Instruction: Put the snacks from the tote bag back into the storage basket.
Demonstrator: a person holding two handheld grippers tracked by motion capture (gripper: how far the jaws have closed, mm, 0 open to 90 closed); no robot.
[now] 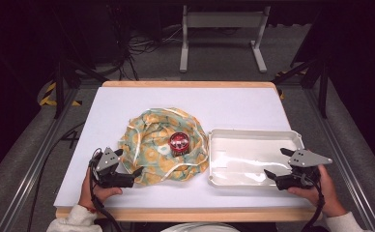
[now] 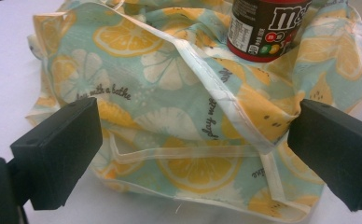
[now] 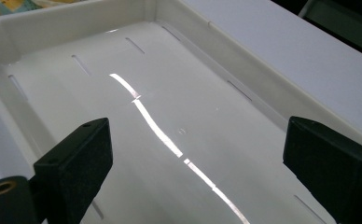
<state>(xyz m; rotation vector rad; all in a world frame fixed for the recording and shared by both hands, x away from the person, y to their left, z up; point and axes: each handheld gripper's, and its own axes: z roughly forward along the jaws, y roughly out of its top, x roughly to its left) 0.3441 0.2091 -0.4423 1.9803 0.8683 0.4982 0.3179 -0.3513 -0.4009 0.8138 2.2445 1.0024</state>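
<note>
left tool (image 2: pixel 193 154): cloth (image 2: pixel 170 116) lettering, jar (image 2: pixel 265 28) label | right tool (image 3: pixel 193 172): tray (image 3: pixel 179 116) slots

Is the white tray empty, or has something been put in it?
Empty. The tray shows a bare white floor with light glare in the high view, and the right gripper view shows the same bare floor with small slots.

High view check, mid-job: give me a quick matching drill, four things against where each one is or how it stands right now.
Things:
1. candy jar
2. lemon-print cloth
3. white tray
4. left gripper

Places or states:
A. empty, right of the cloth
B. open, at the cloth's near-left edge
C. standing on the cloth
D. spread crumpled on the table's white top

Pairs: 1-C, 2-D, 3-A, 4-B
</note>
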